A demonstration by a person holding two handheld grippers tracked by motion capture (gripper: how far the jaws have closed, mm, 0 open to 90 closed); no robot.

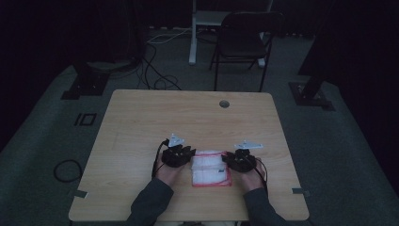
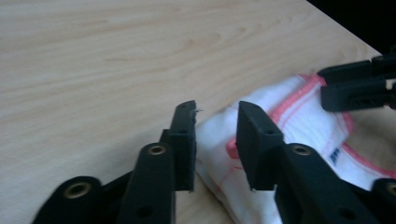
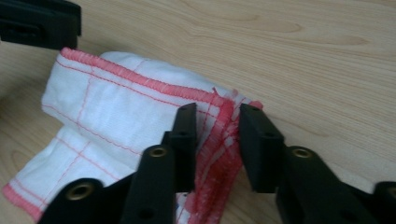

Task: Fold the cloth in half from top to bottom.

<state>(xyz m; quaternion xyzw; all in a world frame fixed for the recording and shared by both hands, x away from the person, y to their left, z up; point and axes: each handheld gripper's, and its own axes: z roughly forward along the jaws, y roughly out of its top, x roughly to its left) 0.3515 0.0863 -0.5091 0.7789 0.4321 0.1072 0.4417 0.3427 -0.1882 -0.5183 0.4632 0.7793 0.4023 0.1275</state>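
White cloth with red stitching, small blue label unreadable, wooden table

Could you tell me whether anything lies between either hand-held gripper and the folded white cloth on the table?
Nothing visible does. The left hand-held gripper straddles the left edge of the cloth, and the right hand-held gripper straddles its red-stitched right edge, on bare table.

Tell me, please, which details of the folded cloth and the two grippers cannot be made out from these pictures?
- Cloth weave and fold count: too small and dim in the high view.
- Blue label: blurred in the left gripper view.
- Cloth's lower part: cut off by the frame edge, behind the right gripper.
- Left gripper: contact with the cloth is unclear.
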